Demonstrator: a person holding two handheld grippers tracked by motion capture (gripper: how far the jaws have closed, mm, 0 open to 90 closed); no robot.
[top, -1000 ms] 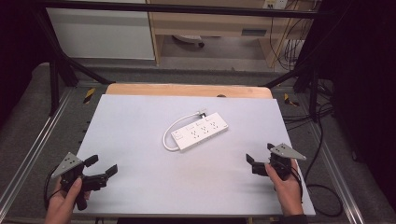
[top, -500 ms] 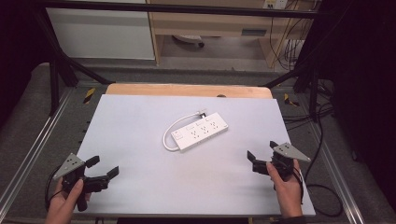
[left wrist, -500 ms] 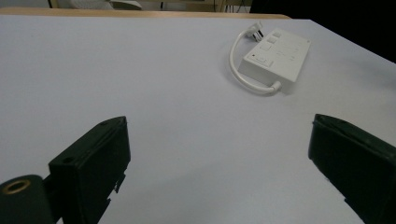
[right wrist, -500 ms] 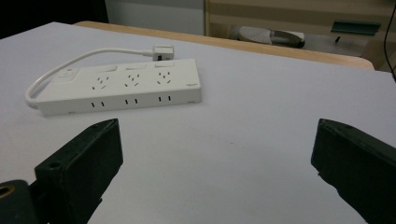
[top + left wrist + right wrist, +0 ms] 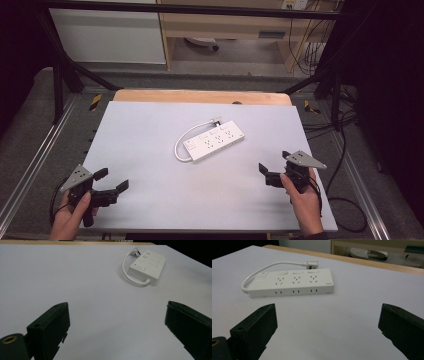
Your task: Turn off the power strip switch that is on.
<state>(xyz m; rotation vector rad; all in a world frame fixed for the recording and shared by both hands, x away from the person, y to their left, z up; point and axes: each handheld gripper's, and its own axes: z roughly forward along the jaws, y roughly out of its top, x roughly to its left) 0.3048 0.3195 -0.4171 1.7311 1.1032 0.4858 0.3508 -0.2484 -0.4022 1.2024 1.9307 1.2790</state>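
So the power strip (image 5: 214,142) lies flat near the middle of the desk (image 5: 150,130), set at a slant, with its short white cord (image 5: 186,137) looping round one end back to the plug (image 5: 216,121) at its far side. Both tongs are wide apart and hold nothing: the left tongs (image 5: 111,183) sit near the front left corner of the desk, the right tongs (image 5: 273,167) near the front right edge, each well apart from the strip.

The step in hand looks like the reach toward the strip. The right tongs are nearer and, in the right gripper view, already face its long side (image 5: 292,292), so they seem the better pair to close in first. A good grip would span the narrow width of the body, low and level, away from the sockets (image 5: 297,279) and the switch (image 5: 262,275). The left tongs could come in toward the cord end (image 5: 140,267), either to steady the body or to take the plug. Keep the jaws wide until they straddle the body, since a push from one jaw would likely slide the light strip across the smooth desk.
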